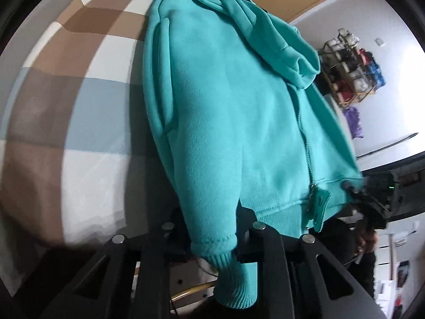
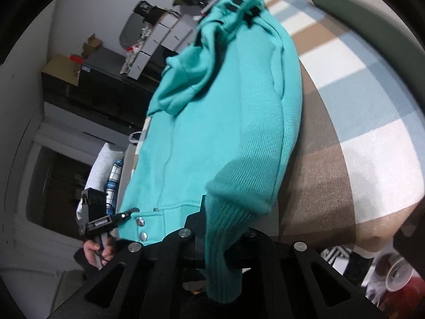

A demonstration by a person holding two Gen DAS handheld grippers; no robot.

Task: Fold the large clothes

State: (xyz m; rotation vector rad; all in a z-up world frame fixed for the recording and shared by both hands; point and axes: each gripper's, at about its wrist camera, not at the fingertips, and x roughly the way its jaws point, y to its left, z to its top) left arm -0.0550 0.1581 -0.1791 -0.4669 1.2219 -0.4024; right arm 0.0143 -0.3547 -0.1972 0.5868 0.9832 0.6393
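Note:
A teal zip-up hoodie (image 1: 225, 111) is held up off a checked bed cover (image 1: 66, 101), its hood end still resting far away on the cover. My left gripper (image 1: 212, 242) is shut on the hem corner with a sleeve cuff (image 1: 233, 279) draped over the fingers. My right gripper (image 2: 217, 239) is shut on the other hem corner and its ribbed sleeve (image 2: 225, 252). The hoodie fills the right wrist view (image 2: 212, 119). Each gripper shows in the other's view, the right one (image 1: 372, 199) and the left one (image 2: 106, 220), at the hem.
The brown, white and blue checked cover (image 2: 358, 133) lies under the hoodie. A shelf of rolled items (image 1: 350, 71) stands by a white wall. Boxes and dark furniture (image 2: 87, 74) stand behind. A folded grey and plaid pile (image 2: 109, 170) lies to the left. A red and white object (image 2: 398, 276) sits low right.

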